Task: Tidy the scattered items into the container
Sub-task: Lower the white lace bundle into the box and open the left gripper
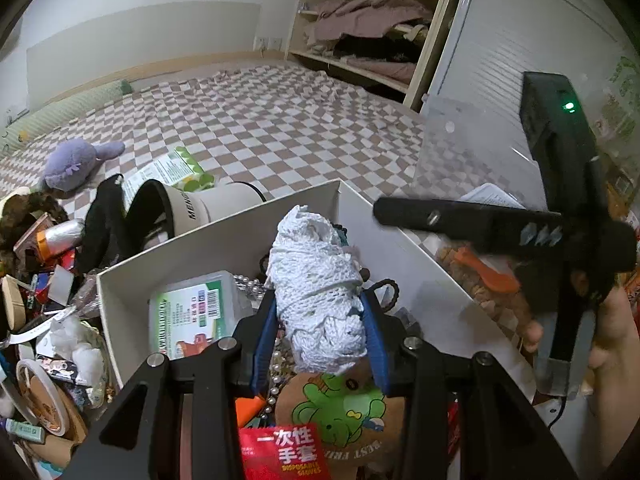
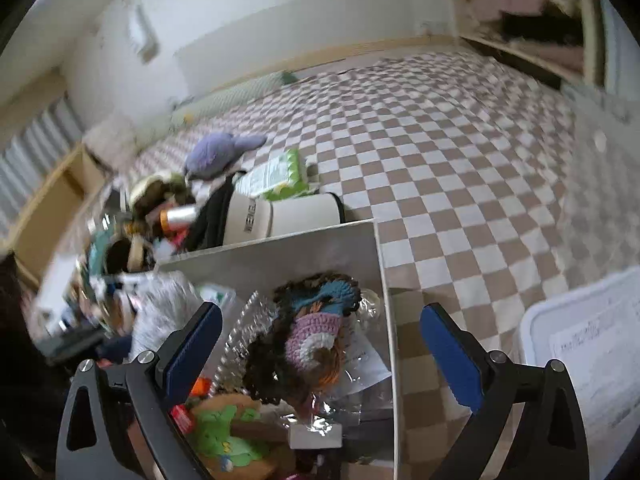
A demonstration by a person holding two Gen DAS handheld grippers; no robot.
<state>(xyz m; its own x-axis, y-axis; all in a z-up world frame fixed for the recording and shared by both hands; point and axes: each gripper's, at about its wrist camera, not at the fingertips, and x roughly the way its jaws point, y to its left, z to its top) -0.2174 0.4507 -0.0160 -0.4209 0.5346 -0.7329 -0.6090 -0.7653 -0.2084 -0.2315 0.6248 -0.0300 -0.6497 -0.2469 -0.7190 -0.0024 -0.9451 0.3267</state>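
My left gripper (image 1: 320,304) is shut on a white lace roll (image 1: 316,264), holding it upright over the white cardboard box (image 1: 224,236). The box holds a green-labelled plastic pack (image 1: 192,312), a brown pouch with a green frog (image 1: 340,404), a red glove packet (image 1: 284,456) and pearl beads. In the right wrist view my right gripper (image 2: 320,312) stands wide open above the same box (image 2: 312,248). Nothing is pressed between its blue pads (image 2: 196,344). A multicoloured crochet piece (image 2: 312,340) lies in the box below it. A hand (image 1: 612,344) holds the right gripper at the box's right side.
Scattered clutter (image 1: 48,320) is piled left of the box. A white cylindrical appliance (image 1: 216,204), a green packet (image 1: 176,168) and a purple plush (image 1: 76,164) lie behind it on the checkered cover (image 2: 440,160). A clear lidded bin (image 2: 580,344) stands to the right.
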